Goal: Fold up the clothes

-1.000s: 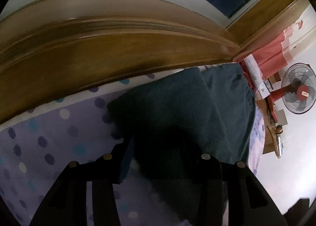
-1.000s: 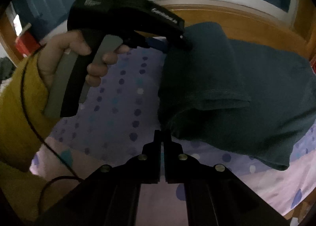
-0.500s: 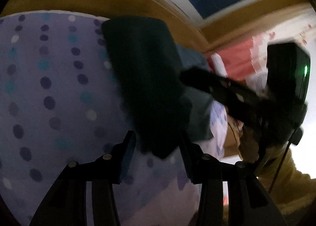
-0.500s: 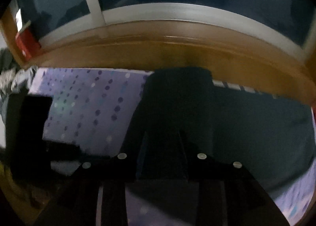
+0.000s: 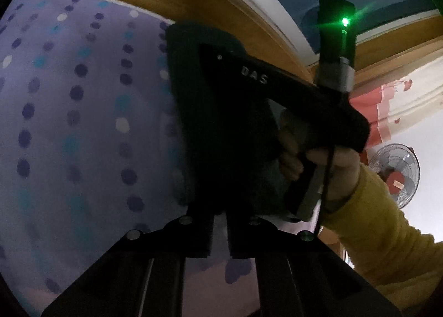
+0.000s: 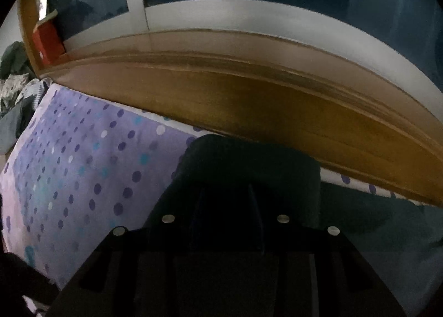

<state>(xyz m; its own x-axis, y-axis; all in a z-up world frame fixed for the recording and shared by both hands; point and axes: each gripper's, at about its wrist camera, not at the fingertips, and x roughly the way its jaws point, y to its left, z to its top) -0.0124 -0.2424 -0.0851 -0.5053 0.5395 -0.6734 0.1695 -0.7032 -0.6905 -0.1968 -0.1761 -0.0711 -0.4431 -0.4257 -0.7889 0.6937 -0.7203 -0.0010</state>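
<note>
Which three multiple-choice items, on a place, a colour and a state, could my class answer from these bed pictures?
1. The dark garment lies on:
A. the floor
B. the dotted sheet
C. a chair

2. The person's sleeve is:
A. yellow
B. white
C. red

3. The indicator light is:
A. off
B. lit red
C. lit green

Answers:
1 B, dotted fabric surrounds the garment.
2 A, yellow cloth covers the arm.
3 C, it glows green with flare.

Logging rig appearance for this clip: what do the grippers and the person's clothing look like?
Both grippers are black with round silver screws on their finger mounts. The right gripper carries pale "DAS" lettering, a grey handle, a green indicator light and a thin black cable. The sleeve is mustard yellow.
</note>
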